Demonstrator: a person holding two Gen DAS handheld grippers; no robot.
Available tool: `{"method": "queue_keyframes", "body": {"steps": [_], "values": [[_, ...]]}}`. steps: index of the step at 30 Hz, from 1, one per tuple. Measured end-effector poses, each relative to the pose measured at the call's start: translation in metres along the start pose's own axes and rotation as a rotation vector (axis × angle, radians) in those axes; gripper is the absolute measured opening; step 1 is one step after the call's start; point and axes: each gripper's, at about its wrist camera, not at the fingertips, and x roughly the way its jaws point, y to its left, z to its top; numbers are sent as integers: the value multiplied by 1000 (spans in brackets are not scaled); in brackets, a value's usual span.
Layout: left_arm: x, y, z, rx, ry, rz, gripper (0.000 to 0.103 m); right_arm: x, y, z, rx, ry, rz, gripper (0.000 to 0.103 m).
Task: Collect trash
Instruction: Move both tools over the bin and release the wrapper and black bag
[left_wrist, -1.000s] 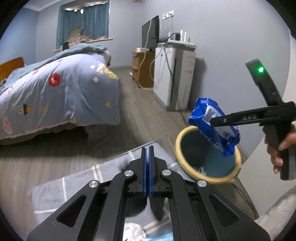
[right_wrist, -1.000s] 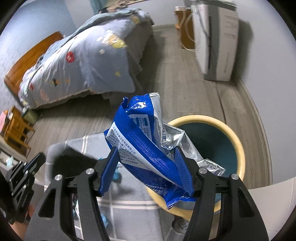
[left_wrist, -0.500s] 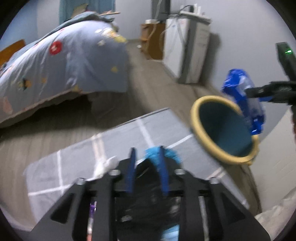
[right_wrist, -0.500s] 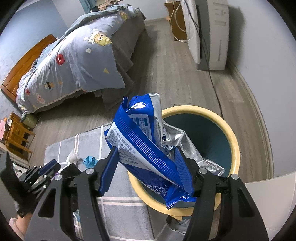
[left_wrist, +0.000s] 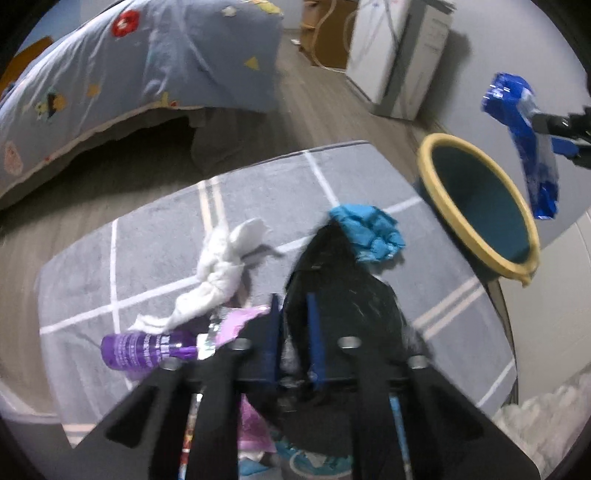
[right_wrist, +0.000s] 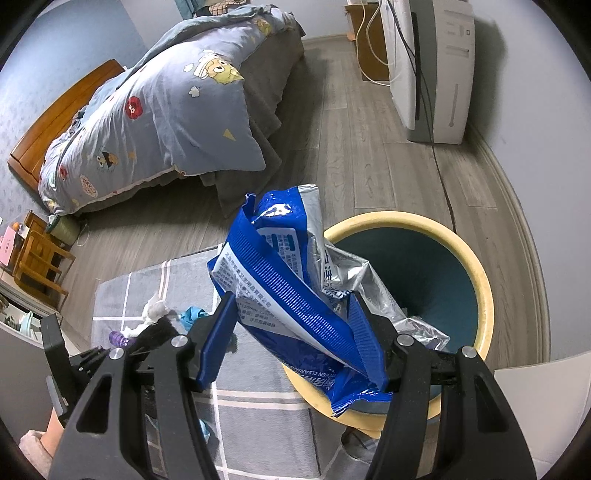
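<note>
Right gripper (right_wrist: 291, 332) holds wrapper (right_wrist: 295, 280) over bin (right_wrist: 476, 266).

Bin mouth (right_wrist: 424, 266) seemingly unobstructed

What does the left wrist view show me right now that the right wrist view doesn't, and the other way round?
Only the left wrist view: the left gripper, which has just been closing, pinching the black plastic bag; the purple bottle's whole length. Only the right wrist view: the right gripper clamped on the blue wrapper; the wooden headboard. Both: the yellow-rimmed bin, the grey rug, the white tissue, the bed.
</note>
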Motion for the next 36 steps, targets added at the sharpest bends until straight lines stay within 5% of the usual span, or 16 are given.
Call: {"method": "queue_keyframes", "body": {"steps": [14,27,31,33,36], "values": [[-95,-68,56,168,-345,39,8,-17,-33,6,80,-61,-41,61],[-19,-176,112,301,-237,-107,9,4,-104,-2,266,-8,-109,63],[-8,-186,116,303,-252,-122,25,3,-110,-2,279,-14,-99,67],[-7,-185,116,293,-263,-123,54,3,-107,-2,269,-15,-90,73],[-7,-180,115,272,-280,-123,65,4,-104,0,254,-14,-88,77]]}}
